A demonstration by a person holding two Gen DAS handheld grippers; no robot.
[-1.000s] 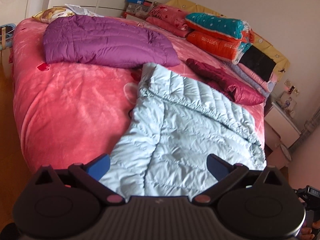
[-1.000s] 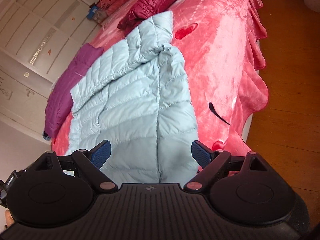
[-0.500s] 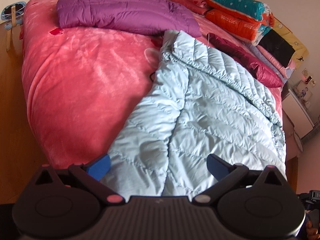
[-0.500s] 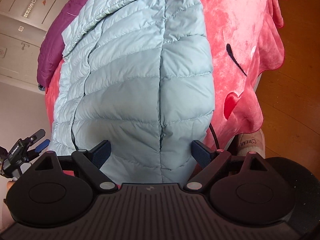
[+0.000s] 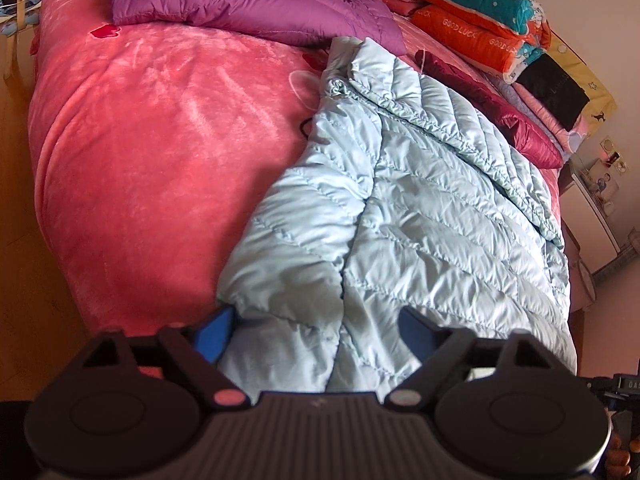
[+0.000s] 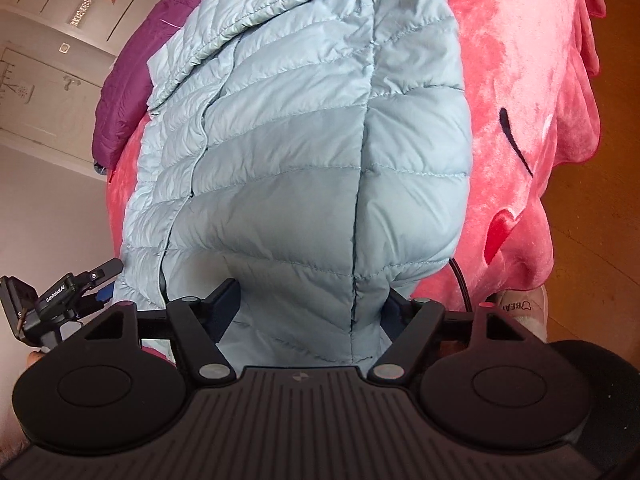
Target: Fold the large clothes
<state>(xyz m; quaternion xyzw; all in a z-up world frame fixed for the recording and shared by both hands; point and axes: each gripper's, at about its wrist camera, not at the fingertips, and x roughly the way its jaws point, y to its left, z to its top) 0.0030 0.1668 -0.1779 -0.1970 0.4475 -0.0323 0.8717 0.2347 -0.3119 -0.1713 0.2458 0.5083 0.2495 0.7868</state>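
A light blue quilted down jacket (image 5: 400,208) lies spread on the pink bed cover (image 5: 152,128), its hem hanging over the near edge. My left gripper (image 5: 316,336) is at the hem's left corner. Its jaws are closing, the fabric lies between the blue pads (image 5: 214,336), and the pads do not pinch it. In the right wrist view the jacket (image 6: 312,152) fills the frame. My right gripper (image 6: 310,308) is at the hem with its jaws closing. Puffy fabric bulges between them and hides part of both pads. The left gripper's body (image 6: 60,300) shows at the left edge.
A purple jacket (image 5: 248,0) and a maroon one (image 5: 500,112) lie further up the bed. Folded quilts (image 5: 480,20) are stacked by the headboard. A nightstand (image 5: 592,208) stands to the right. A person's shoe (image 6: 516,308) and a black cable (image 6: 460,280) are on the wooden floor (image 6: 600,240).
Both grippers came down and in toward the jacket's hem. Their jaws narrowed from fully wide, and the hem fabric now sits between the fingers of each.
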